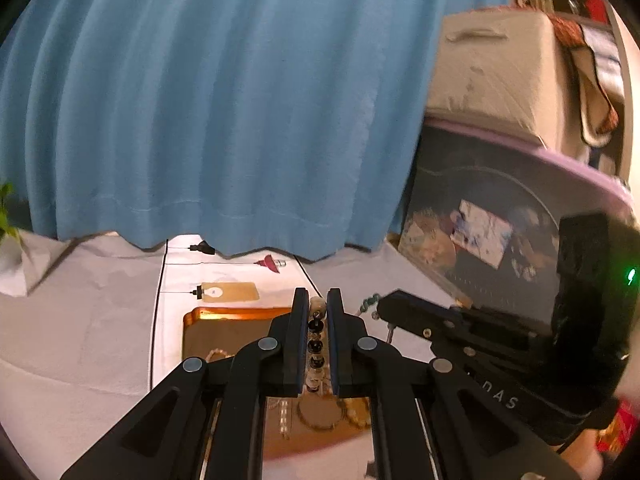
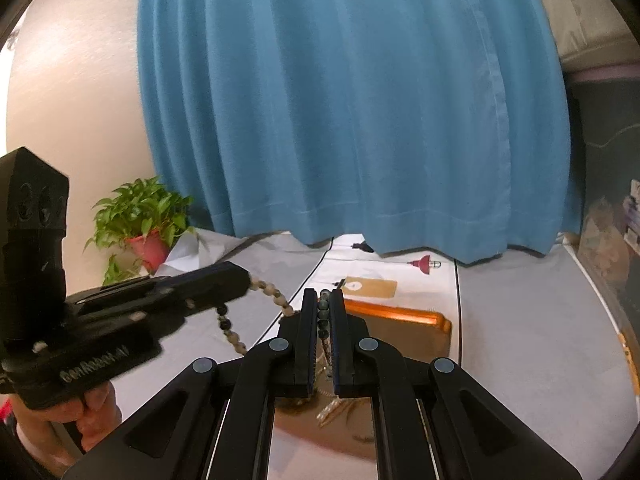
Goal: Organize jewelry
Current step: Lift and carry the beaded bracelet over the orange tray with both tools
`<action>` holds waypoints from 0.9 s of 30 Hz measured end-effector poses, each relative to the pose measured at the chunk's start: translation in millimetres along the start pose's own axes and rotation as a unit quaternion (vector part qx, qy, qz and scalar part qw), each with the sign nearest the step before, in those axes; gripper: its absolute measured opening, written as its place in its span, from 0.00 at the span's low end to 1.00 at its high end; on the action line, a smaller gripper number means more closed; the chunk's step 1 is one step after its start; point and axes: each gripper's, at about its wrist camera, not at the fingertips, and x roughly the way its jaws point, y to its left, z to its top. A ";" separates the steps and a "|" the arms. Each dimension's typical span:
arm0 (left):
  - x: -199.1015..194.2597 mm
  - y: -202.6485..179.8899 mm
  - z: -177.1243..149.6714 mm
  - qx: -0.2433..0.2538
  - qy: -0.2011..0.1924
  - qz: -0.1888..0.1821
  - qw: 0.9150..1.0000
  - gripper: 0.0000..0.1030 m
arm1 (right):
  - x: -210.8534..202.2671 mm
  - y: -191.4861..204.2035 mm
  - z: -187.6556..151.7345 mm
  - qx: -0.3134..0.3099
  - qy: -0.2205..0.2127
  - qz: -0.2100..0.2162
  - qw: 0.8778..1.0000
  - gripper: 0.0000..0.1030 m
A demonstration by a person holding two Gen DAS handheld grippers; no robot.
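Note:
My left gripper is shut on a strand of pale and black beads, which runs between its fingers. From the right wrist view, that left gripper sits to the left with the bead strand looping down from its tip. My right gripper is shut on a string of dark green beads. In the left view, the right gripper shows green beads at its tip. I cannot tell whether the two strands join. Both grippers hover over a copper tray holding gold bracelets.
The tray lies on a white mat on a pale cloth. Beyond it are a tan card and a small red object. A blue curtain hangs behind. A potted plant stands left, a dark storage bin right. A hand grips the left handle.

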 end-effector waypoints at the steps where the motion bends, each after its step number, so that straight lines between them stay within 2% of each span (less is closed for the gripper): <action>1: 4.9 5.2 -0.2 -0.006 -0.002 -0.002 1.000 0.06 | 7.1 -3.9 -0.8 -0.001 0.000 0.002 1.000 0.06; 7: 43.2 32.9 3.9 -0.025 0.008 -0.007 1.000 0.06 | 50.8 -19.7 -4.2 -0.028 0.008 -0.002 1.000 0.06; 11: 61.0 48.1 10.4 -0.056 -0.007 -0.008 0.998 0.06 | 62.2 -24.3 3.1 -0.037 0.000 -0.001 0.999 0.06; 14: 75.5 52.7 12.5 -0.053 -0.009 -0.008 0.999 0.06 | 76.6 -31.8 6.5 -0.036 -0.002 -0.009 0.999 0.06; 18: 115.9 69.2 -7.1 -0.068 0.028 0.011 0.997 0.06 | 107.2 -50.1 -9.7 -0.011 0.028 -0.028 0.999 0.06; 23: 156.6 90.3 -40.7 -0.116 0.086 0.022 0.989 0.06 | 140.5 -69.8 -30.6 0.015 0.069 -0.037 0.997 0.06; 25: 164.8 87.2 -47.2 -0.101 0.102 0.039 0.989 0.06 | 147.7 -77.0 -36.6 0.025 0.078 -0.040 0.996 0.06; 27: 173.4 83.2 -54.2 -0.072 0.125 0.079 0.986 0.06 | 159.0 -88.3 -46.0 0.036 0.103 -0.052 0.993 0.06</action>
